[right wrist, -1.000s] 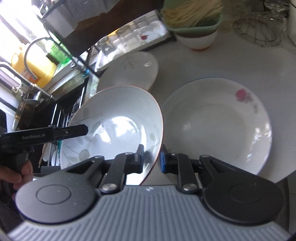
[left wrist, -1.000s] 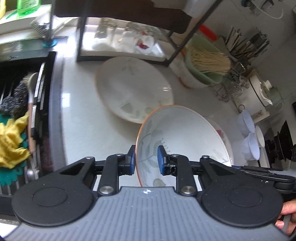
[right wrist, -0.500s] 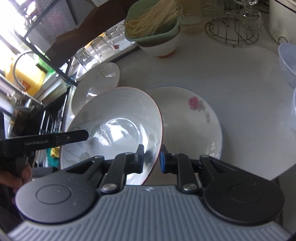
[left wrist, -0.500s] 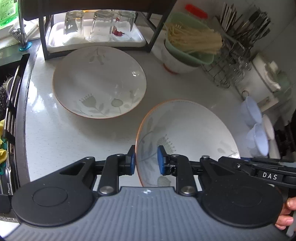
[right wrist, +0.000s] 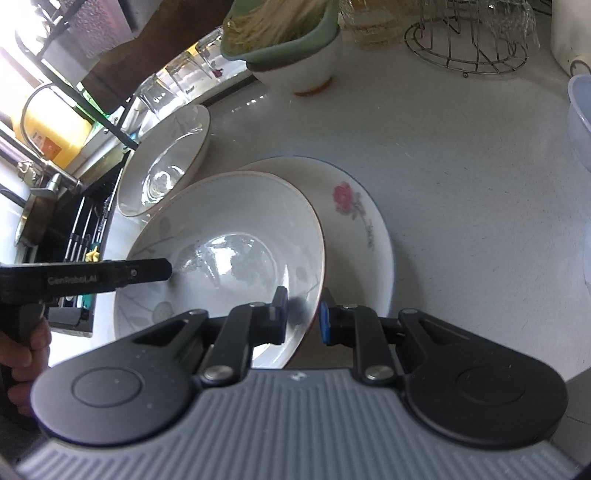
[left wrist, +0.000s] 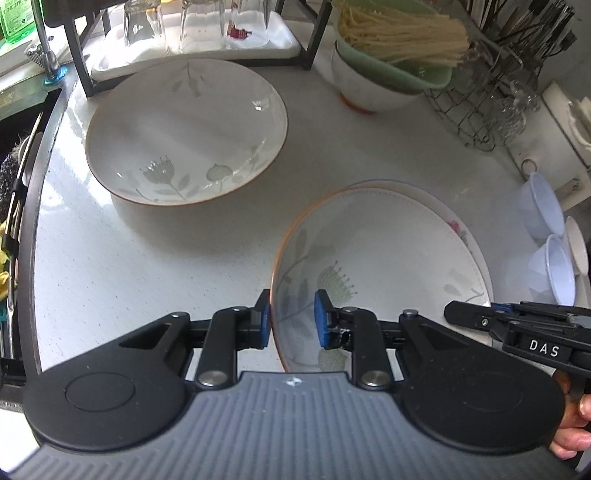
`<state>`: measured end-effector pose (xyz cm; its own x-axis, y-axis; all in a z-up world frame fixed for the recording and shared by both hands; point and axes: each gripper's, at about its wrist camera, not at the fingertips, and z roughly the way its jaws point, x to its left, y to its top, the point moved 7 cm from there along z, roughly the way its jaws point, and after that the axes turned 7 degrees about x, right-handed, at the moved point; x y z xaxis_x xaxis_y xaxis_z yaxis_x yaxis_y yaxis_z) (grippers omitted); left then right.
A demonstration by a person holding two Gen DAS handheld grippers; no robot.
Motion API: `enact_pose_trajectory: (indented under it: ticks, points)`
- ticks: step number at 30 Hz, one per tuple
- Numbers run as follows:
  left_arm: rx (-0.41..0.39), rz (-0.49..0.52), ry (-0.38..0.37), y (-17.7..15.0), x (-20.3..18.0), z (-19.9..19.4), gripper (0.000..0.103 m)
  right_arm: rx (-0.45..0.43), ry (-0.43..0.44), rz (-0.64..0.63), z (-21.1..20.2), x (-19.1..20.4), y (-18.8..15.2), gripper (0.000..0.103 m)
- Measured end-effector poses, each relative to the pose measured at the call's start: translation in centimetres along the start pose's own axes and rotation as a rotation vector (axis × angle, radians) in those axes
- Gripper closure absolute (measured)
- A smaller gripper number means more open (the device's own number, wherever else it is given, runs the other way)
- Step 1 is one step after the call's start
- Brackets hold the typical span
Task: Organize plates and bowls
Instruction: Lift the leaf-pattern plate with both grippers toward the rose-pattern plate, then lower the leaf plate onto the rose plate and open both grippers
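A white bowl with grey-green leaf prints and a brown rim (left wrist: 388, 266) (right wrist: 229, 258) sits on top of a white plate with a pink rose (right wrist: 354, 218) (left wrist: 458, 229). My left gripper (left wrist: 291, 319) straddles the bowl's left rim with a gap at the inner pad. My right gripper (right wrist: 303, 315) straddles its right rim, pads slightly apart from it. A second leaf-print bowl (left wrist: 184, 129) (right wrist: 166, 158) rests on the white counter further back left.
A rack with upturned glasses (left wrist: 195, 33) stands at the back. A green bowl of noodles (left wrist: 391, 44) sits on a white bowl. A wire rack (left wrist: 491, 96) and small plastic bowls (left wrist: 550, 258) are right. The sink (left wrist: 14, 184) lies left.
The held bowl has come down onto the rose plate. Both grippers' pads have spread slightly off its rim. The view has shifted toward the counter.
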<state>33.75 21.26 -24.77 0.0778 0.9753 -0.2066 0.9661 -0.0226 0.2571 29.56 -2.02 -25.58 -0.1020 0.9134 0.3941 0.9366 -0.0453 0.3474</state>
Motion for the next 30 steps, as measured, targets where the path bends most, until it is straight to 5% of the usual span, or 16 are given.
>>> enact_pose_trajectory:
  ticks: [15,30]
  points:
    - [0.041,-0.004,0.118,0.5,-2.0,1.4,0.076,-0.041,-0.028,-0.07,-0.1,-1.2,0.7,0.083]
    - [-0.018,-0.039,0.096,0.5,-2.7,-1.6,0.074,-0.13,-0.121,-0.072,-2.8,-1.2,1.2,0.084]
